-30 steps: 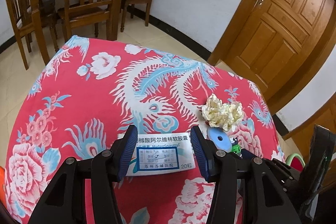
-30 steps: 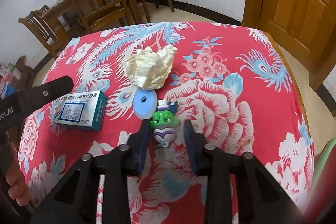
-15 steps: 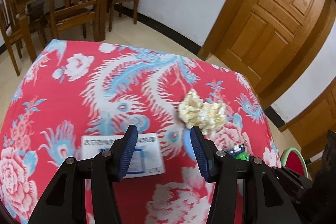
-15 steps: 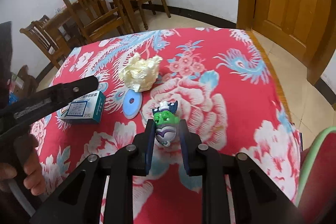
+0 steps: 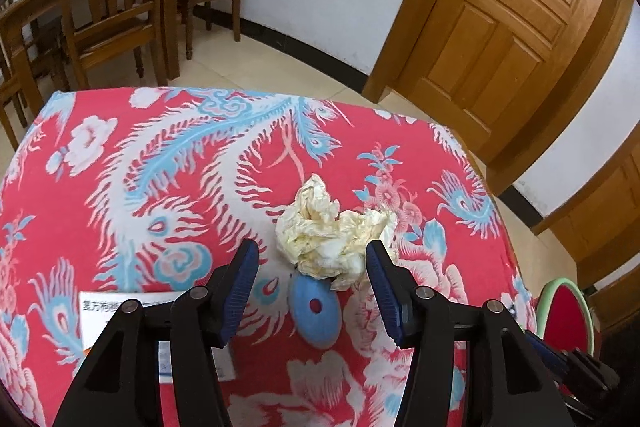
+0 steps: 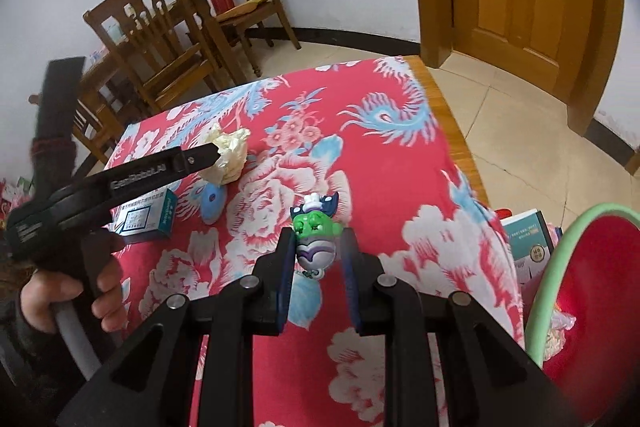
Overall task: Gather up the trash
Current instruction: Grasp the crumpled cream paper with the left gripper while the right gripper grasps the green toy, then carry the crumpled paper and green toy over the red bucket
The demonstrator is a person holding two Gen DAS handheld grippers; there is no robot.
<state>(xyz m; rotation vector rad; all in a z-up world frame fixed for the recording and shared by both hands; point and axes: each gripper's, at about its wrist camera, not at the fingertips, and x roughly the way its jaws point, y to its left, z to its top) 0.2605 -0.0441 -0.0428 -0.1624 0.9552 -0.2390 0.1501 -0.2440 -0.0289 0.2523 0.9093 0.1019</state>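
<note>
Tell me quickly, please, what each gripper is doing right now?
Left gripper: fingers opening, empty, by the crumpled paper.
Right gripper: closed on the green toy figure.

Red tablecloth point(image 5: 100, 187) patterned with white-and-blue phoenix feathers and flowers; cream crumpled paper point(image 5: 332, 235); pale blue disc point(image 5: 316, 311); green-and-purple toy figure point(image 6: 316, 239).

White medicine box with blue label point(image 5: 132, 311): largely hidden behind the left gripper's black finger arms, print only partly legible. Flat blue disc with centre hole point(image 5: 315, 311): far rim covered by crumpled cream paper wad point(image 5: 332, 235). Green-rimmed red bin point(image 6: 592, 291): cut off by picture edge.
</note>
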